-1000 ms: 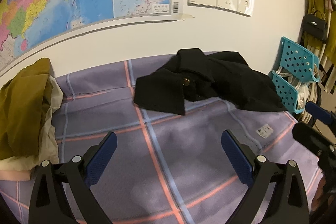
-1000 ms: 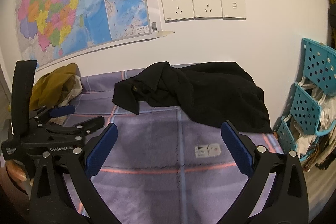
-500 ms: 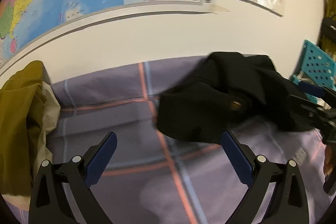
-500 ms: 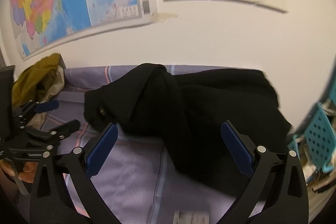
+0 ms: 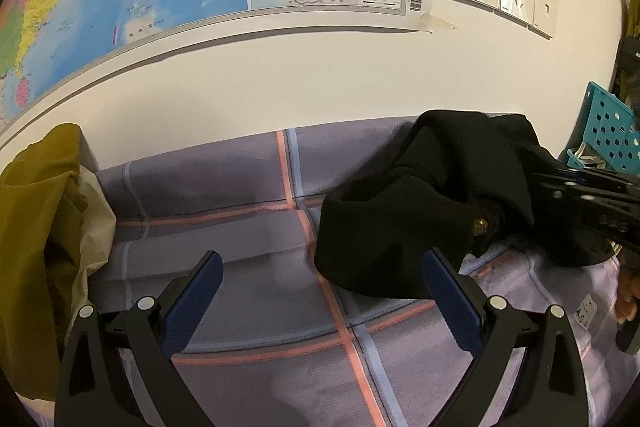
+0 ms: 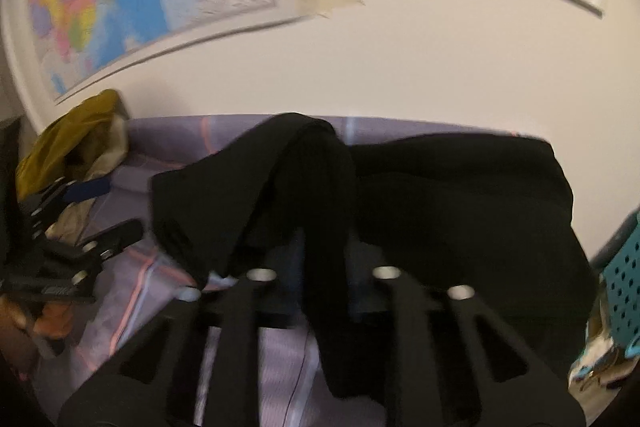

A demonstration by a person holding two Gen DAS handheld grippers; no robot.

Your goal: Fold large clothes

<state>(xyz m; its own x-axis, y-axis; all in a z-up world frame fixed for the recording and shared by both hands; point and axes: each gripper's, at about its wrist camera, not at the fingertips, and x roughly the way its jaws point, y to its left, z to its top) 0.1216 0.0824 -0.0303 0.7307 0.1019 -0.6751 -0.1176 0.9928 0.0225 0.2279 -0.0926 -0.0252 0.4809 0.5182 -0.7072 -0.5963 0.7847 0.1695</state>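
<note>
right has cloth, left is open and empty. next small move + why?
Probably bring the left gripper forward and to its right onto the near edge of the black garment. Its fingers are spread with only the purple plaid sheet between them, while the right gripper looks shut on a fold of the crumpled garment. A second grip would let the two spread it flat.

The right gripper (image 6: 320, 259) has moved up to the black coat (image 6: 440, 195). Its jaws were wide apart before; now they are pinched on a fold of it. The left gripper (image 5: 320, 291) has come closer to the coat too.
</note>
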